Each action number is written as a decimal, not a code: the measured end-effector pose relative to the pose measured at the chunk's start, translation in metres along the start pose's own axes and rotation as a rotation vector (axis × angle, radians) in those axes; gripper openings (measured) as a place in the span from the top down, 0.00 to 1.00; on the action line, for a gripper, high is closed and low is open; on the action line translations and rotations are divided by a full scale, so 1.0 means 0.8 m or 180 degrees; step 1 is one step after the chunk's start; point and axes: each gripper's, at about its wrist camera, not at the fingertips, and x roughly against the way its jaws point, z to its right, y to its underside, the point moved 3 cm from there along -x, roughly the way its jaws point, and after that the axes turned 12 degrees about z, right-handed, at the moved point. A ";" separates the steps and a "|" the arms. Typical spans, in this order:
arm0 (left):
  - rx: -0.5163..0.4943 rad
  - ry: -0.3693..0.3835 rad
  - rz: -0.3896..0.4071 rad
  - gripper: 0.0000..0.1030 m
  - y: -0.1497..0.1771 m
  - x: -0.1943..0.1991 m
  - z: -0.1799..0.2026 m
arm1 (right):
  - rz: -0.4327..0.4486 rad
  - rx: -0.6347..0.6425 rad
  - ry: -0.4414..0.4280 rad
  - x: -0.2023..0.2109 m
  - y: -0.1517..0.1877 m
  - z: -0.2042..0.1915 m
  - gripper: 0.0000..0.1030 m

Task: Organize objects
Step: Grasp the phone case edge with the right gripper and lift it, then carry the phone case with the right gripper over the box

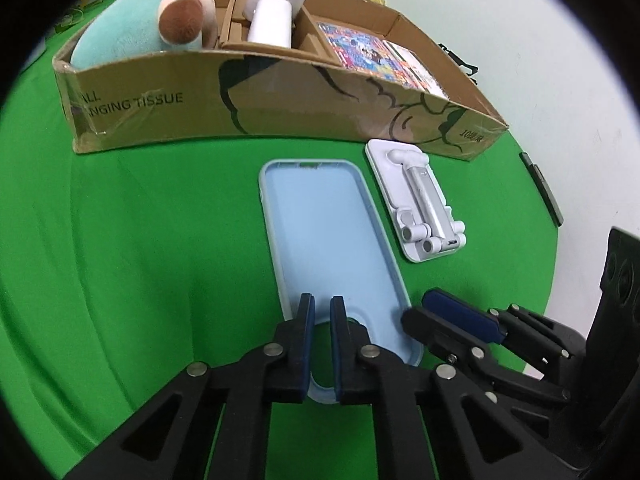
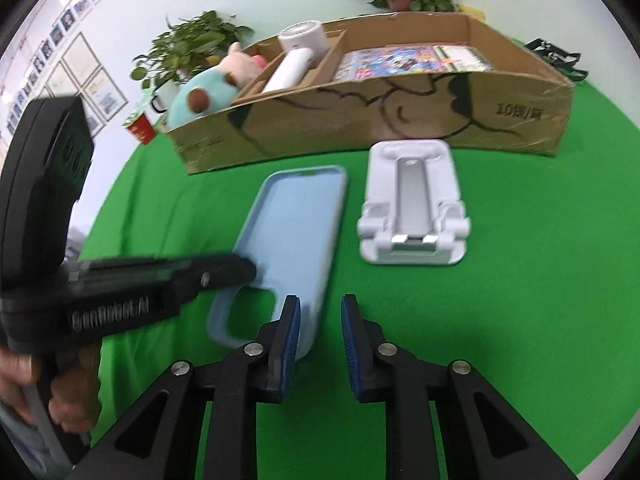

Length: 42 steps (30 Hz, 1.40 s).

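**A:** Where is the phone case [image 1: 332, 232] sitting for you?

**B:** Flat on the green cloth [image 1: 140, 240], open side up, just in front of the cardboard box [image 1: 280, 92], with the white phone stand [image 1: 416, 200] just beside it. Your left gripper [image 1: 322, 312] is at the near-left edge by the camera cutout [image 2: 250, 312], its pads drawn almost together. I cannot tell whether they have actually caught the rim.

**A:** And your right gripper [image 2: 320, 316]?

**B:** It is narrow but not closed. One pad lies over the near-right corner, and I see mostly cloth in the gap, so I judge you hold nothing there yet.

**A:** How will it handle?

**B:** It looks light and bendy, probably soft silicone. Held by one thin wall, it is likely to droop or twist. The strip beside the cutout is the weakest spot, so avoid pulling on it.

**A:** So where do you take hold?

**B:** Pinch the side wall a little up from the corner, inner pad inside and outer pad outside, then lift gently.
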 end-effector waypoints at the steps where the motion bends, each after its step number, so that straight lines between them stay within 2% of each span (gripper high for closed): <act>1: 0.0005 -0.0009 -0.0004 0.94 0.000 0.000 0.000 | -0.0029 0.0026 0.0015 -0.004 0.000 -0.002 0.81; 4: -0.0015 -0.0066 0.0051 0.94 -0.003 0.007 -0.002 | -0.0079 0.0072 -0.0013 -0.010 0.004 -0.011 0.82; 7: -0.0006 -0.0119 0.0209 0.93 -0.008 0.021 -0.004 | -0.0066 0.0091 -0.0008 -0.012 0.005 -0.016 0.82; 8: -0.0027 -0.0167 0.0242 0.92 -0.009 0.022 -0.004 | -0.0059 0.0093 -0.0002 -0.012 0.006 -0.016 0.82; 10: -0.0097 -0.0299 0.0218 0.78 -0.008 0.017 -0.007 | -0.0045 0.0101 0.0009 -0.012 0.006 -0.018 0.83; 13: -0.0088 -0.0341 0.0082 0.78 -0.001 0.000 -0.011 | -0.0033 0.0131 0.0030 -0.012 0.006 -0.019 0.84; 14: -0.0094 -0.0352 0.0152 0.78 -0.002 0.001 -0.011 | -0.0022 0.0123 0.0033 -0.012 0.006 -0.018 0.85; 17: -0.0079 -0.0346 0.0152 0.79 -0.003 0.001 -0.015 | 0.0012 0.0046 0.0016 -0.009 0.008 -0.014 0.89; 20: -0.0105 -0.0351 0.0155 0.92 0.000 0.001 -0.016 | 0.0024 0.0013 0.0004 -0.009 0.009 -0.013 0.92; 27: -0.0070 -0.0339 0.0286 0.95 -0.002 0.019 -0.009 | 0.0148 0.0097 0.0036 0.005 0.005 -0.022 0.94; 34: -0.0213 -0.0303 0.0654 0.95 -0.032 0.066 0.015 | 0.0486 0.0075 0.0045 0.047 -0.023 -0.028 0.95; 42: -0.0417 -0.0219 0.1086 0.96 -0.097 0.098 0.057 | 0.0861 0.0130 0.0133 0.084 -0.086 -0.022 0.95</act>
